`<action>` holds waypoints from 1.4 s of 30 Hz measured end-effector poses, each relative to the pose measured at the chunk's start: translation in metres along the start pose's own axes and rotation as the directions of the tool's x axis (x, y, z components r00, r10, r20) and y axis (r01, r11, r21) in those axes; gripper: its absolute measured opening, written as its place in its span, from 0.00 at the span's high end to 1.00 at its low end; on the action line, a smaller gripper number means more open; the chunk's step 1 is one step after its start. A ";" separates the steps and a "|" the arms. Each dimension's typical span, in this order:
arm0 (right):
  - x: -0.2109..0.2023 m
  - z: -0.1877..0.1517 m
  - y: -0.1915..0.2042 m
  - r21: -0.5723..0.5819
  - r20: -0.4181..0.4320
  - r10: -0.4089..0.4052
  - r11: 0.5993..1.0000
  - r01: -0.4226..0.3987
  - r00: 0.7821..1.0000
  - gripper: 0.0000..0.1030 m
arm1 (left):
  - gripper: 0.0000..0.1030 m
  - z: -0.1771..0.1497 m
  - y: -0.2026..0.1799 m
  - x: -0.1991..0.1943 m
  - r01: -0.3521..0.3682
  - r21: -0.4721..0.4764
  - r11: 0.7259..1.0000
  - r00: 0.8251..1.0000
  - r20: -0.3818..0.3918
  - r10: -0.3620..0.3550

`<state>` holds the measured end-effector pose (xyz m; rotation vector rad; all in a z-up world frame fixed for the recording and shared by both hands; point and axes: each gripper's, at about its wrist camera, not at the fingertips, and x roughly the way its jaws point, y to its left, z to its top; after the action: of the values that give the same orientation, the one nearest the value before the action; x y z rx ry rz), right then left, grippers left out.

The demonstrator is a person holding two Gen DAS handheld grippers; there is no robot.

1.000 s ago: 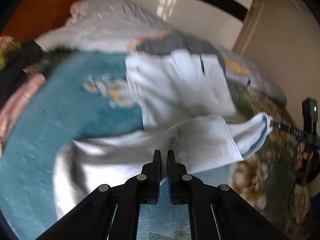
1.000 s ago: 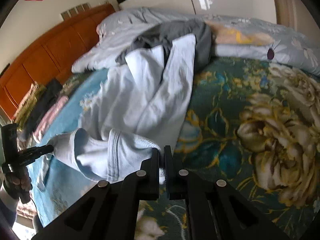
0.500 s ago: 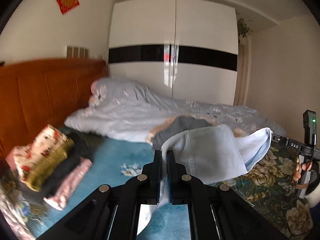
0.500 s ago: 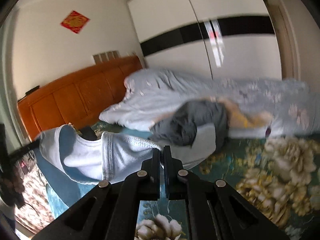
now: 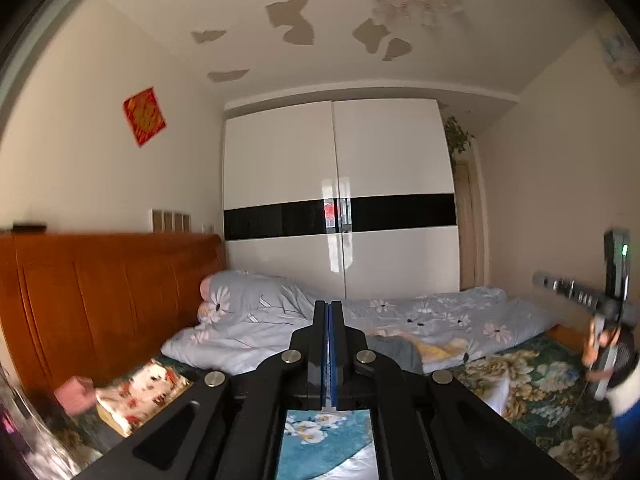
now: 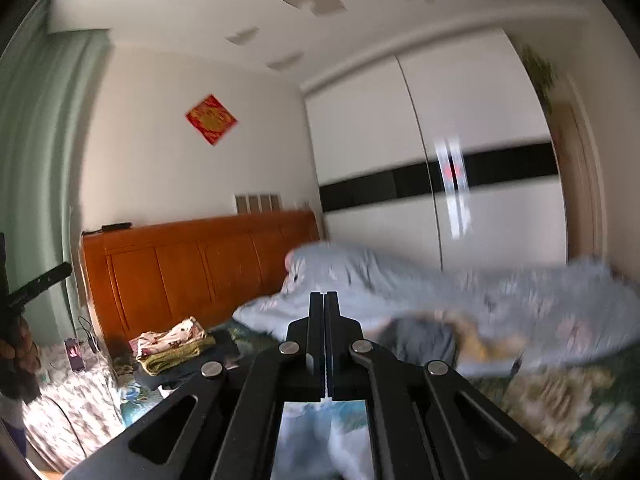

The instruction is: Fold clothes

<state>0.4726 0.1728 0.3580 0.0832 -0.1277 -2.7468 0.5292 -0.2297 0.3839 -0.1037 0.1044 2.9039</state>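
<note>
My left gripper [image 5: 328, 308] points level at the wardrobe with its jaws shut. A pale blue garment [image 5: 358, 465] hangs under it, and only a strip shows through the frame. In the right wrist view, my right gripper [image 6: 325, 300] is also level and shut, with the same garment [image 6: 316, 436] drooping beneath it. The cloth between the pads is hidden by the fingers in both views. A hand [image 5: 600, 340] holding the right tool shows at the far right of the left wrist view. The left tool's bar [image 6: 40, 284] shows at the left edge of the right wrist view.
A grey floral quilt [image 5: 280, 320] lies bunched along the far side of the bed, with a dark grey garment [image 5: 396, 348] in front of it. Folded clothes [image 6: 172, 344] are stacked by the wooden headboard [image 5: 100, 300]. A white wardrobe [image 5: 340, 200] stands behind, and a flowered bedspread [image 5: 540, 400] lies at right.
Both grippers rose and tipped up from looking down at the bed to level. The pale blue garment came up off the bed with them and now hangs below the fingers.
</note>
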 end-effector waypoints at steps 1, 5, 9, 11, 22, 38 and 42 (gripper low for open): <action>-0.001 0.005 0.004 -0.028 -0.004 -0.013 1.000 0.013 1.000 1.00 | 1.00 -0.002 -0.002 0.006 -0.001 0.006 1.000 1.000 -0.028 0.001; 0.016 -0.007 0.007 -0.047 -0.098 -0.005 0.999 0.000 0.995 1.00 | 1.00 -0.049 -0.009 0.048 0.038 -0.027 0.999 0.981 -0.192 -0.042; 0.039 -0.056 -0.003 0.008 -0.252 0.026 1.000 -0.025 0.967 1.00 | 1.00 -0.113 -0.022 0.073 0.077 -0.119 0.990 0.937 -0.330 -0.112; 0.043 -0.085 -0.006 0.015 -0.331 0.035 0.999 -0.032 0.943 1.00 | 0.99 -0.146 -0.034 0.077 0.091 -0.173 0.981 0.913 -0.379 -0.152; 0.029 -0.279 -0.039 0.154 -0.718 0.066 0.986 0.066 0.693 0.99 | 0.98 -0.269 -0.069 0.075 0.084 -0.307 0.948 0.795 -0.554 -0.250; 0.025 -0.369 -0.055 0.404 -0.795 0.230 0.891 0.207 0.561 0.59 | 0.66 -0.288 -0.068 0.069 0.037 -0.326 0.945 0.773 -0.590 -0.233; 0.028 -0.376 -0.054 0.415 -0.804 0.240 0.882 0.224 0.544 0.92 | 0.65 -0.292 -0.064 0.067 0.024 -0.336 0.942 0.770 -0.595 -0.231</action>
<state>0.4550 0.1823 -0.0227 1.5224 -0.5198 -2.2595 0.4970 -0.1756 0.0837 -1.0947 -0.2452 2.5895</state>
